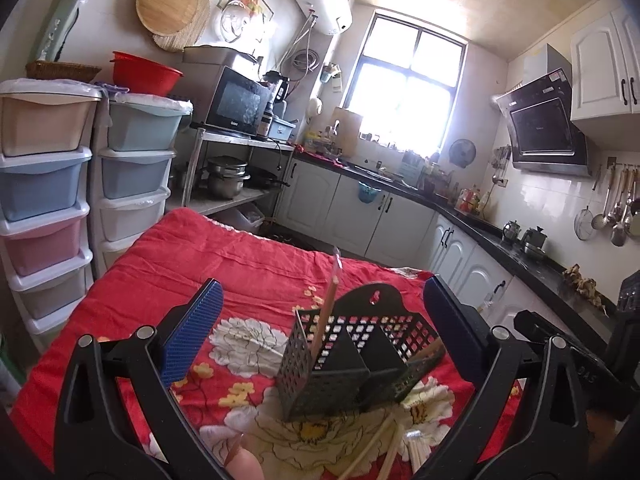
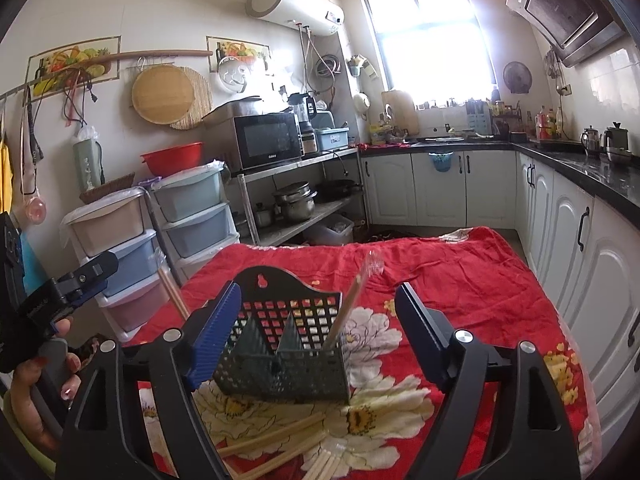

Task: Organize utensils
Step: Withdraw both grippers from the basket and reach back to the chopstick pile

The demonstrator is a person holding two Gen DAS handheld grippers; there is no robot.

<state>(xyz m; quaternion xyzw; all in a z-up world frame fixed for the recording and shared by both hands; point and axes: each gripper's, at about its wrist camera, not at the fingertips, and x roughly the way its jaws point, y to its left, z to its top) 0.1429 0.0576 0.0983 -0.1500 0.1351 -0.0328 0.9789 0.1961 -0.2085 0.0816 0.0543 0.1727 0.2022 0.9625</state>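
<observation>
A black perforated utensil holder (image 1: 352,364) (image 2: 288,360) stands on the red flowered cloth (image 1: 256,264). One wrapped pair of chopsticks (image 1: 326,312) (image 2: 352,300) stands upright in an end compartment. Another pair (image 2: 173,292) leans out past the holder's other end, its lower part hidden behind a blue pad. Several pale chopsticks (image 2: 276,440) (image 1: 384,448) lie loose on the cloth in front. My left gripper (image 1: 322,286) (image 2: 100,276) is open, just short of the holder. My right gripper (image 2: 320,286) is open too, its pads either side of the holder and not pressing on it.
Pastel plastic drawer towers (image 1: 44,184) stand left of the table. A metal shelf with a microwave (image 2: 268,140) and pots is behind. White cabinets under a black counter (image 2: 580,168) run along the right. A person's hand (image 2: 36,384) holds the left gripper.
</observation>
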